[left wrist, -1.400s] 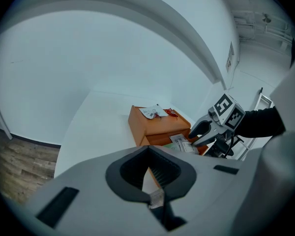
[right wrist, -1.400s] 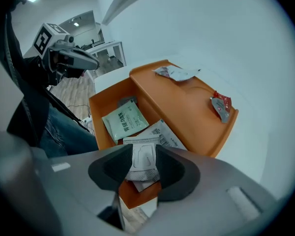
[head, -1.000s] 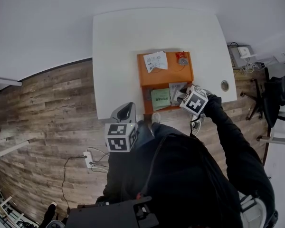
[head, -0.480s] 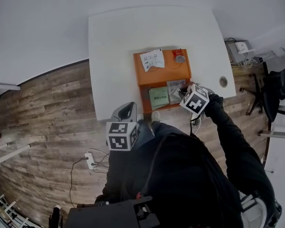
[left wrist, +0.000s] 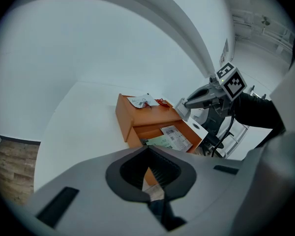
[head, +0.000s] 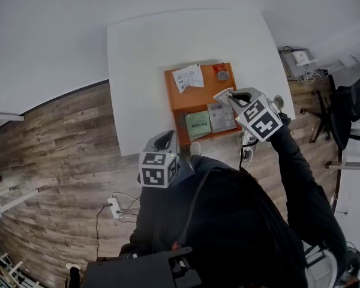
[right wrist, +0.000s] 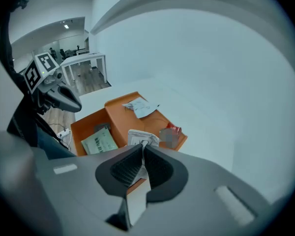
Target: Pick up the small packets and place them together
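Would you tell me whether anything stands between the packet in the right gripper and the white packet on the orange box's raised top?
Nothing visible does. The right gripper, whose jaws have just been closing on the packet, holds it above the orange box; the white packet lies uncovered, the red packet off to one side.

Live now: a small white packet (right wrist: 142,137) hangs upright between the jaws of the right gripper (head: 230,96), which have just been closing on it. On the upper step of the orange stand (head: 198,98), a printed white packet (head: 188,77) lies by the left edge and a red packet (head: 221,72) at the far right corner. On the lower step, a green packet (head: 198,125) and a barcode packet (head: 222,117) lie flat, side by side.
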Action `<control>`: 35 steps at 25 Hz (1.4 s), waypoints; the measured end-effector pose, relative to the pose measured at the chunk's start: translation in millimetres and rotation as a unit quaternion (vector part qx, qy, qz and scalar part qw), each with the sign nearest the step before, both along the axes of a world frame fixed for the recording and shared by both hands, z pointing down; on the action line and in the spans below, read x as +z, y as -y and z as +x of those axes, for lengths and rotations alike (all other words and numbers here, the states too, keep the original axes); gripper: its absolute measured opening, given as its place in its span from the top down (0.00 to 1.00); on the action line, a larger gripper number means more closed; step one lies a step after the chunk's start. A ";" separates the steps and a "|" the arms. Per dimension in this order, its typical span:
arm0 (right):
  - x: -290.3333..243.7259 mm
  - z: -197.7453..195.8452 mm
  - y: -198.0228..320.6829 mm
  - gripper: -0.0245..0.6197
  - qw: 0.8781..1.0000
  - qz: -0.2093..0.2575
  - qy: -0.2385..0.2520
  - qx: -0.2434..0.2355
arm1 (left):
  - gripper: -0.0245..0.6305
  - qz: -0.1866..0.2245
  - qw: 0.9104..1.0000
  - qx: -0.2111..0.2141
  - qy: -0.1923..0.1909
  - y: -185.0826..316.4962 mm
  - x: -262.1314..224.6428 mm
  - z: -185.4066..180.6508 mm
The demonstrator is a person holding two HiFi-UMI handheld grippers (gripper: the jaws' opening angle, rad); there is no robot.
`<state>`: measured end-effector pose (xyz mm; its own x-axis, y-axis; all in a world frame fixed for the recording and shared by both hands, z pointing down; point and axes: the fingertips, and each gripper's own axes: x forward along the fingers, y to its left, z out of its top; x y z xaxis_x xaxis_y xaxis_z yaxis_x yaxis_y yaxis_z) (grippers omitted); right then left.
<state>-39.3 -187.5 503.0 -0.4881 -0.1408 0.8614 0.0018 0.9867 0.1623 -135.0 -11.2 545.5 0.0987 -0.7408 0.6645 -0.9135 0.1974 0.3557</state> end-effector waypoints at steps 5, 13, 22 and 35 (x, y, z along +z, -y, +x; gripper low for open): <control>-10.4 -22.1 25.6 0.93 0.999 0.020 0.026 0.017 | 0.96 -0.004 1.000 0.016 -0.007 4.4 3.6 8.4; -1.9 -61.0 47.7 0.93 0.997 -0.001 0.062 0.052 | 0.96 -0.014 0.999 0.025 -0.013 8.1 10.3 12.2; 16.8 -77.2 53.6 0.93 0.996 -0.036 0.048 0.064 | 0.96 -0.017 0.999 0.028 -0.019 17.6 15.6 11.0; -27.6 -65.7 42.9 0.78 0.997 -0.031 0.075 0.010 | 0.96 -0.017 0.999 0.022 -0.030 24.1 19.2 10.9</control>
<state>-104.9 -230.5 475.4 -0.6096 -0.1003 0.7863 -0.0369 0.9945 0.0983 -124.1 -35.3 564.7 0.1715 -0.7123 0.6806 -0.8989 0.1696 0.4040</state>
